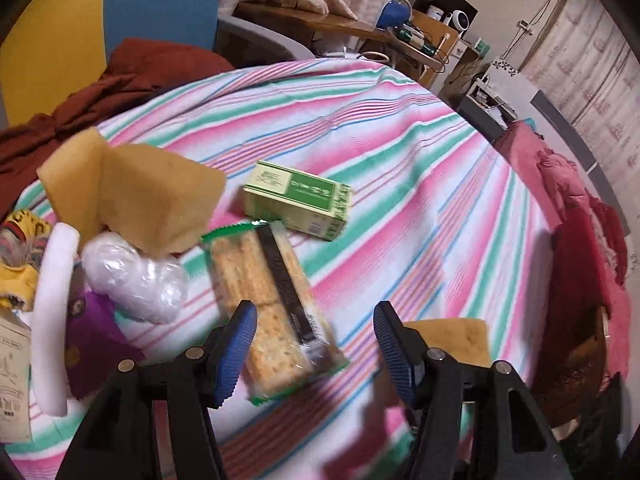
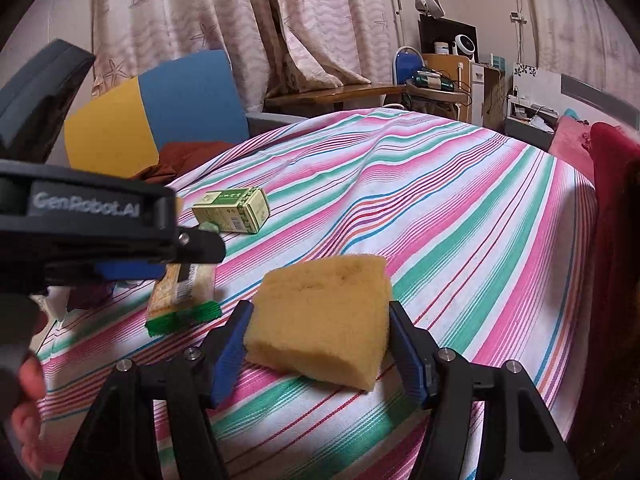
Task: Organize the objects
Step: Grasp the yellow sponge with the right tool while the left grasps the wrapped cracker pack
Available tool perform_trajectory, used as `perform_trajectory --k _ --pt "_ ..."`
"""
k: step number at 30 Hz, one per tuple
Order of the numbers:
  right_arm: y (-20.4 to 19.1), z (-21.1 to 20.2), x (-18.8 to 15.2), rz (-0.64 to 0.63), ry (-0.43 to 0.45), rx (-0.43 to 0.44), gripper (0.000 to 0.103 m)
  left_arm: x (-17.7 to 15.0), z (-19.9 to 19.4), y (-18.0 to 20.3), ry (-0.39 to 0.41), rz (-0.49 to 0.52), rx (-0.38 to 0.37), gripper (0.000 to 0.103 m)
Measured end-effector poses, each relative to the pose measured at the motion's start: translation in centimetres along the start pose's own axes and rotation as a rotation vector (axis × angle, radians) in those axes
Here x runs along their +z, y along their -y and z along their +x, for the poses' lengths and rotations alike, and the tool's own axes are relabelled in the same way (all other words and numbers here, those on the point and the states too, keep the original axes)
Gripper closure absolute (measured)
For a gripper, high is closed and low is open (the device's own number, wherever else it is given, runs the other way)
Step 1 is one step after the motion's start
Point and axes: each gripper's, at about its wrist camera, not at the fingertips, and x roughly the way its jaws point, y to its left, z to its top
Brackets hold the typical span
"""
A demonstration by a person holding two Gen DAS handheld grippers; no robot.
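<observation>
My left gripper (image 1: 314, 316) hangs open over a clear packet of crackers with green ends (image 1: 272, 308), which lies on the striped bedsheet (image 1: 400, 184); its pads do not touch the packet. A green carton (image 1: 296, 204) lies just beyond. In the right wrist view my right gripper (image 2: 318, 320) has a yellow sponge (image 2: 320, 316) between its blue pads, both touching its sides, while the sponge rests on the sheet (image 2: 460, 240). The left gripper (image 2: 200, 252) shows there from the side above the cracker packet (image 2: 180, 296), with the carton (image 2: 232, 210) behind.
At the left lie two larger tan sponges (image 1: 132, 192), a white plastic bundle (image 1: 136, 280), a white foam strip (image 1: 52, 320) and a purple item (image 1: 92, 340). Red blankets (image 1: 572, 216) border the right edge, a rust cloth (image 1: 100, 92) the far left. A hand (image 2: 24, 400) holds the left gripper.
</observation>
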Motion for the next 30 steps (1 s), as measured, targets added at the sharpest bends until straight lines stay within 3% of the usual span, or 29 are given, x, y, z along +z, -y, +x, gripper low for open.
perform_trajectory --k 2,3,5,12,15,18,20,23,30 --pt "-0.1 0.0 0.0 0.0 0.0 0.0 0.036 -0.5 0.5 -0.9 0.001 -0.016 0.031 0.041" --pt "-0.1 0.0 0.0 -0.001 0.0 -0.002 0.036 -0.7 1.3 -1.5 -0.029 -0.038 0.02 0.041" --pt "-0.1 0.1 0.0 -0.003 -0.001 -0.004 0.036 -0.8 1.2 -1.9 0.016 -0.04 -0.013 0.038" --pt "-0.2 0.0 0.0 -0.006 0.0 -0.007 0.036 -1.8 1.9 -0.4 0.057 0.124 0.081 0.038" --pt "-0.2 0.0 0.0 -0.006 0.0 -0.007 0.036 -2.4 1.6 -1.0 0.076 0.148 0.057 0.041" --pt "-0.6 0.2 0.0 -0.026 -0.007 -0.012 0.035 -3.1 0.6 -2.3 0.102 0.122 0.018 0.052" --pt "-0.9 0.2 0.0 -0.042 -0.009 -0.021 0.035 -3.8 0.0 -3.0 0.113 0.111 -0.003 0.053" --pt "-0.7 0.2 -0.1 -0.033 -0.007 -0.008 0.037 -5.1 -1.1 -2.9 0.13 0.159 0.027 0.053" --pt "-0.8 0.2 0.0 -0.047 -0.004 -0.004 0.041 -7.2 -2.8 -4.4 0.15 0.129 -0.004 0.054"
